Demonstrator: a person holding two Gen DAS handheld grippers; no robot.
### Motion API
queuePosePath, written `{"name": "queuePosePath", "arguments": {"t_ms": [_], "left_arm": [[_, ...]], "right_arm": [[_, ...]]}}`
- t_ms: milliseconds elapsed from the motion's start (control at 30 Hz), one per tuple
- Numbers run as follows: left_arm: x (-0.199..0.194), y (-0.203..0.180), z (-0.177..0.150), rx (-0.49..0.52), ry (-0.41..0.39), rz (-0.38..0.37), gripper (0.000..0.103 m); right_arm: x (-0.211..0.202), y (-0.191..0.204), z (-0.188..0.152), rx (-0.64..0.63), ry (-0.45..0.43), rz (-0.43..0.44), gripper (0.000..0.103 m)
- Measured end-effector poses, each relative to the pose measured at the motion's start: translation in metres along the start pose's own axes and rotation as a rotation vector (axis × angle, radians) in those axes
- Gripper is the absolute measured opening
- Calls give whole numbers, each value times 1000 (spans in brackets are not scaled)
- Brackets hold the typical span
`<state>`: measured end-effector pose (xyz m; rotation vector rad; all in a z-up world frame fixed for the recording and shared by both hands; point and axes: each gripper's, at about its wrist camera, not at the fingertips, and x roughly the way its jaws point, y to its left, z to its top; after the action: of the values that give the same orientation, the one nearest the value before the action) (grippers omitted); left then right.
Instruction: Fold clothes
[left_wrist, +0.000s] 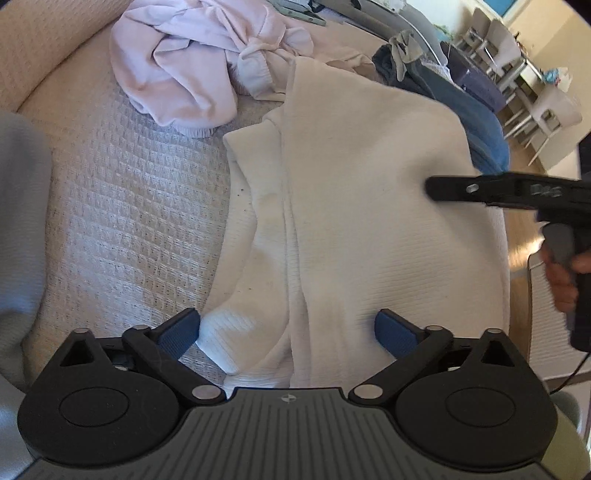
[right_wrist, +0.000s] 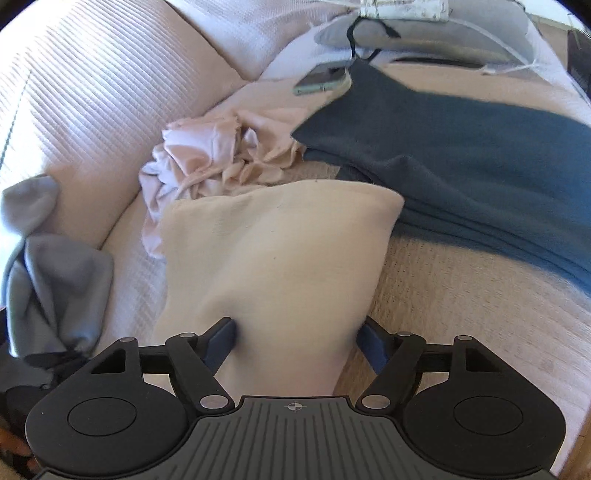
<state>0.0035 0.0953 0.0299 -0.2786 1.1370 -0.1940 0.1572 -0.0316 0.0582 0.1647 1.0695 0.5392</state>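
A cream knitted garment (left_wrist: 351, 206) lies partly folded on the bed, its ribbed cuff (left_wrist: 229, 336) near my left gripper. My left gripper (left_wrist: 288, 332) is open, its blue pads wide apart over the garment's near edge. In the left wrist view my right gripper (left_wrist: 434, 188) reaches in from the right just above the garment's upper right part; its jaws look together from the side. In the right wrist view my right gripper (right_wrist: 295, 343) stands open with the cream garment (right_wrist: 280, 254) spread between its pads, not pinched.
A crumpled pink garment (left_wrist: 199, 62) lies at the back of the bed (left_wrist: 122, 206). A dark blue garment (right_wrist: 461, 162) lies folded at the right. A grey cloth (right_wrist: 48, 273) sits left. A phone (right_wrist: 321, 79) lies further back. Chairs (left_wrist: 535, 103) stand beyond the bed.
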Motion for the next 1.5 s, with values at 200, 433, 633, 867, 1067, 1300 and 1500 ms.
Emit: {"name": "queuePosePath", "arguments": {"t_ms": [200,433,633,867,1067,1300,1500], "left_arm": [[-16,-15,6,62,-23,-48,44],[-47,-39,35,161,-133,-110,15],[-55,-70,44,201,-171,-161,70],[-57,-65,0,161,-87,-169,83],[-50,-49,-39,85,5,-206,85],[-17,-88,-48,231,139,-313,96],[10,-99,-42,213,177,-334,96]], "right_arm": [[-16,11,-8,-29,-20,-28,25],[-90,22,-41,-28,-148,-197,21],[-142,-15,-102,151,-151,-391,21],[-134,-47,-138,306,-90,-400,24],[-123,-61,-139,317,-64,-389,32],[-156,-60,-156,264,-83,-423,57],[-184,-63,-166,146,-108,-402,60]]}}
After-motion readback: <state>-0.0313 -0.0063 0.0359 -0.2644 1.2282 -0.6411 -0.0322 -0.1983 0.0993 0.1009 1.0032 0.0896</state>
